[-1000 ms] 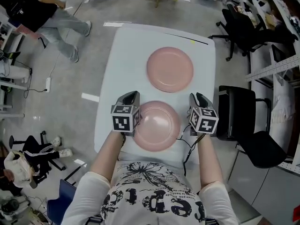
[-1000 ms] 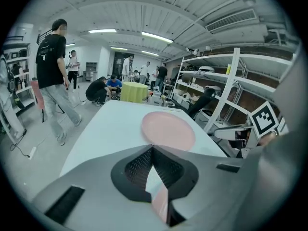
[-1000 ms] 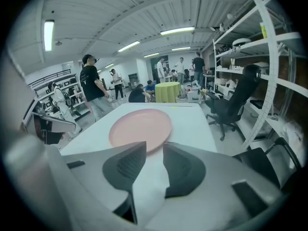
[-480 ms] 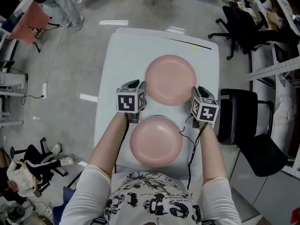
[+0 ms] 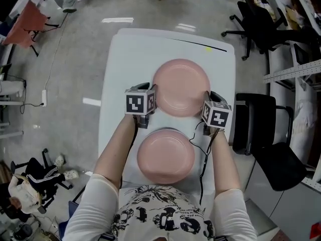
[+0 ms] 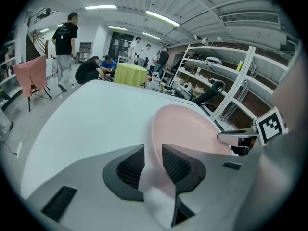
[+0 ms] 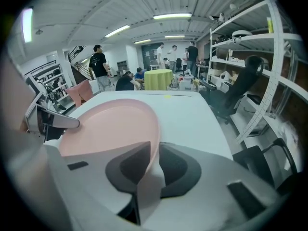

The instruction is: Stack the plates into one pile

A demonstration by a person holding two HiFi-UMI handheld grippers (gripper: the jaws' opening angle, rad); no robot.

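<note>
Two pink plates lie on the white table [image 5: 120, 64]. The far plate [image 5: 180, 84] sits mid-table and the near plate [image 5: 165, 155] lies by the front edge, between my forearms. My left gripper [image 5: 151, 96] is at the far plate's left rim. Its jaws are opening, with the rim [image 6: 159, 129] between them and not pinched. My right gripper [image 5: 209, 98] is at that plate's right rim. Its jaws are closing and the pads meet the rim [image 7: 153, 129]. Each gripper view shows the far plate [image 7: 103, 126] with the other gripper across it.
A black chair [image 5: 255, 120] stands close to the table's right side, and another office chair [image 5: 253, 21] is farther back. Metal shelving [image 7: 250, 66] runs along the right. People and a yellow-green round table [image 6: 131, 74] are beyond the table's far end.
Both grippers moved forward from beside the near plate to the rims of the far plate. The left jaws opened around the left rim and the right jaws narrowed on the right rim.
</note>
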